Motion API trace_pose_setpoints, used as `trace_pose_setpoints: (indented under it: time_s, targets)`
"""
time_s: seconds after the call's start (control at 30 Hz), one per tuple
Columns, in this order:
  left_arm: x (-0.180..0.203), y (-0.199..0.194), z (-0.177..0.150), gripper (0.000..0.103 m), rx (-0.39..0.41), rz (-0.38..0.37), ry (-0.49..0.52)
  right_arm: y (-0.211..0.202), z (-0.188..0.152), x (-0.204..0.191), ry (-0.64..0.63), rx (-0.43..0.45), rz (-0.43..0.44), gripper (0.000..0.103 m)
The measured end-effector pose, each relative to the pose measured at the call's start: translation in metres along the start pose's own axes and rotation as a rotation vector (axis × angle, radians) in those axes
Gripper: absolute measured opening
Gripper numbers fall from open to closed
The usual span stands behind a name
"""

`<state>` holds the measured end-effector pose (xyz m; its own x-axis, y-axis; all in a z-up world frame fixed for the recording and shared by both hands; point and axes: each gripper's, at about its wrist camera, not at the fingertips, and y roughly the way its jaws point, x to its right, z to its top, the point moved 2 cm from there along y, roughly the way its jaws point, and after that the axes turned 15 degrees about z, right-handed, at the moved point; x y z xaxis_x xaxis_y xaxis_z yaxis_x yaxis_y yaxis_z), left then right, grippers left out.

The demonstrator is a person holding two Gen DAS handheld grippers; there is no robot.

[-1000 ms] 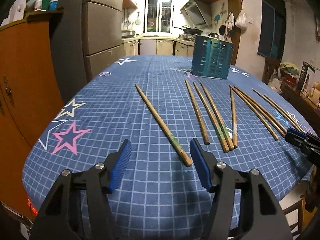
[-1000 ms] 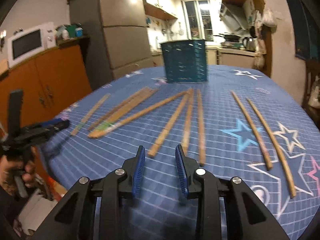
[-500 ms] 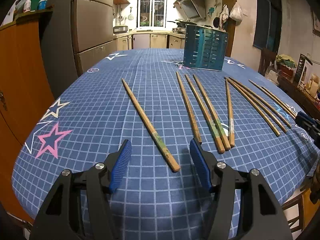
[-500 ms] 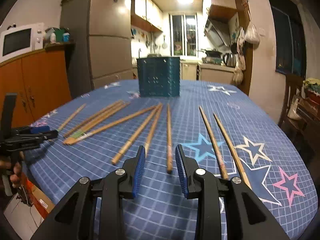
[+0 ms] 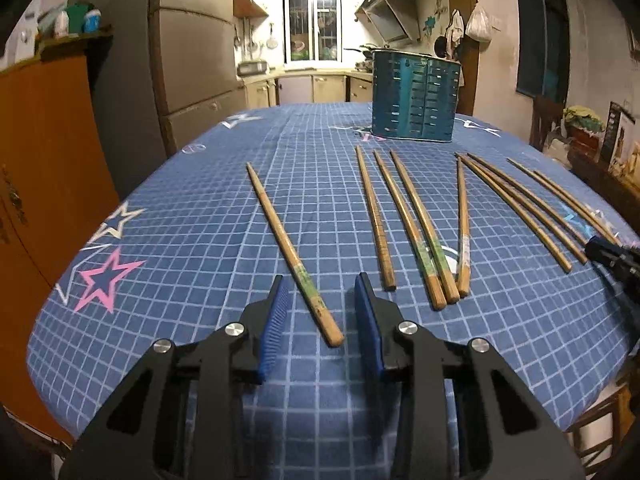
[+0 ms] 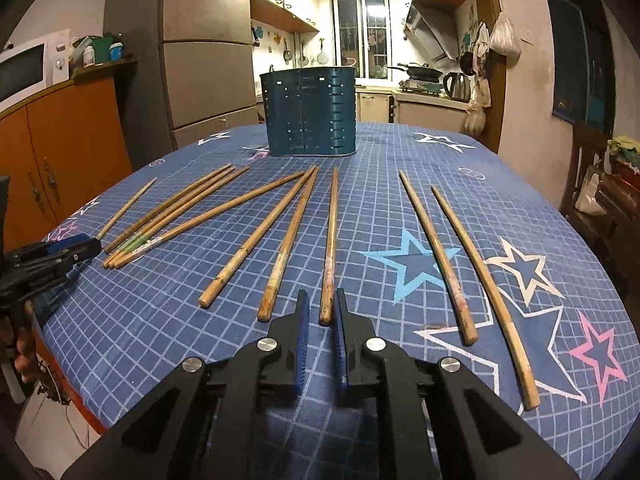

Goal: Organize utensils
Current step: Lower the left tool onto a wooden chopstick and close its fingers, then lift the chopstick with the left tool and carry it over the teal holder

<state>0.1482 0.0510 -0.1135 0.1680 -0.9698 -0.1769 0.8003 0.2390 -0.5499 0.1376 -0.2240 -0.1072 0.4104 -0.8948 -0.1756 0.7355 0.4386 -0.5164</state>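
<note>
- The left gripper (image 5: 320,294) hangs low over the near edge of the worktop (image 5: 200,216). Its jaws have just been closing, yet they stand apart — released, with a gap on both sides of the thick end of the lone chopstick (image 5: 294,254) that lies between the blue pads.
- That lone chopstick runs from the gripper toward 11 o'clock in the left wrist view, well apart from the other chopsticks (image 5: 420,232), which fan out from 12 to 3 o'clock on the blue checked cloth.
- The right gripper (image 6: 320,312) has also just been closing. Its jaws are narrow, and the butt of the middle chopstick (image 6: 330,248) sits between the pad tips. I cannot tell whether the pads press on it or only flank it.
- In the right wrist view the middle chopstick points to 12 o'clock, toward the teal utensil holder (image 6: 310,112), which stands upright at the far side of the worktop.
- Two curved chopsticks (image 6: 440,256) lie at 2 o'clock of the right gripper — near each other, not touching.
- A bundle (image 6: 176,212) of chopsticks lies at 10 o'clock, just beside the left gripper's tip.
</note>
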Motion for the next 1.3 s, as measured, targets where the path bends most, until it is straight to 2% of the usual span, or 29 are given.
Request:
trace_pose_setpoints:
  time_s: [0.17,0.2,0.23,0.3,0.43,0.63,0.93,1.3]
  targets:
    - [0.002,-0.004,-0.006,0.033,0.043,0.037,-0.024,-0.001,-0.003,-0.001,-0.007,0.008,-0.009,0.014]
    - [0.002,-0.005,-0.007,0.03,0.048,0.038,-0.024,-0.002,-0.004,-0.001,-0.006,0.012,-0.008,0.01]
    - [0.003,-0.006,-0.008,0.021,0.056,0.035,-0.022,-0.004,-0.005,-0.002,-0.007,0.018,-0.009,0.008]
    - [0.005,-0.008,-0.009,0.013,0.062,0.038,-0.02,-0.005,-0.01,-0.004,-0.009,0.032,-0.011,0.008]
    - [0.002,-0.009,-0.009,0.006,0.054,0.032,-0.031,-0.014,-0.012,-0.006,-0.006,0.063,-0.004,0.008]
    - [-0.007,-0.028,-0.002,0.006,0.094,0.026,-0.045,-0.04,-0.002,-0.007,-0.027,0.131,-0.009,0.008]
    - [-0.022,-0.069,0.029,0.005,0.2,0.014,-0.068,-0.078,0.029,-0.01,-0.093,0.21,-0.012,0.007]
    - [-0.03,-0.089,0.092,0.005,0.298,0.006,-0.067,-0.103,0.104,-0.01,-0.187,0.287,0.028,0.007]
